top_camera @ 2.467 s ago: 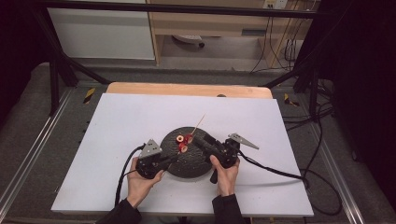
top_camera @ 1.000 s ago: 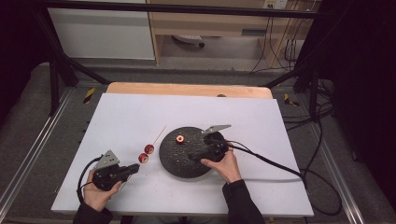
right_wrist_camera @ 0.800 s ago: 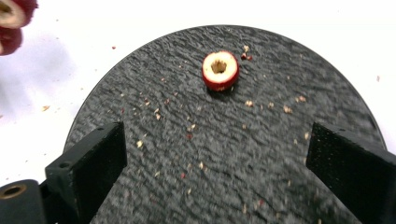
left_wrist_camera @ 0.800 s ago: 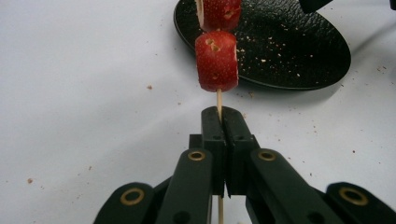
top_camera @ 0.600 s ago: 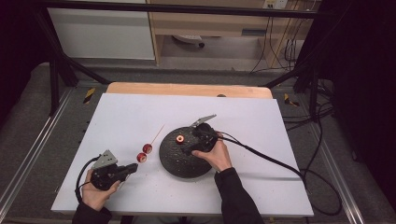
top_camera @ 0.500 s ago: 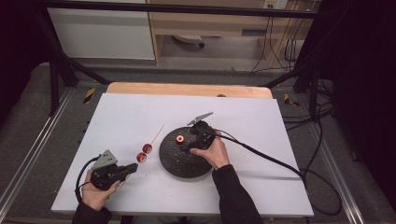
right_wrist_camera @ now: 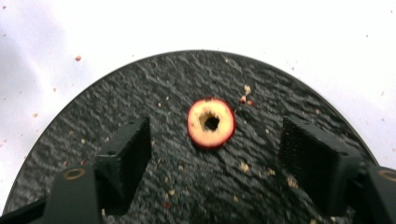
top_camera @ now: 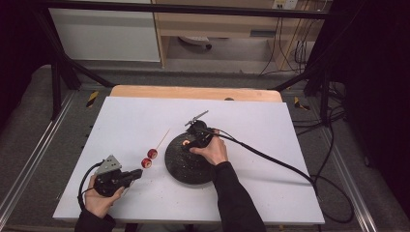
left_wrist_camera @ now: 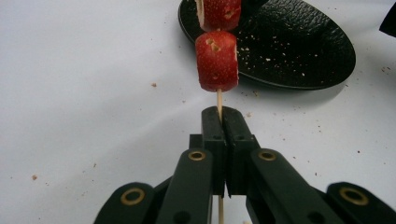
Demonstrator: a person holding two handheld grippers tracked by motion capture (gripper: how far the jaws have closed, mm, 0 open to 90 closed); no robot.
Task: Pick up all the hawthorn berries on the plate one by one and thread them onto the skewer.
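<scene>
The plate [top_camera: 186,166] is black with a rough pebbled pattern and pale crumbs. The slice [right_wrist_camera: 211,122] on it has a red rim, cream flesh and a dark hole. Two red pieces [left_wrist_camera: 216,60] sit on a pale wooden skewer [left_wrist_camera: 219,100]. The table [top_camera: 270,135] is white, tan along its far edge
</scene>
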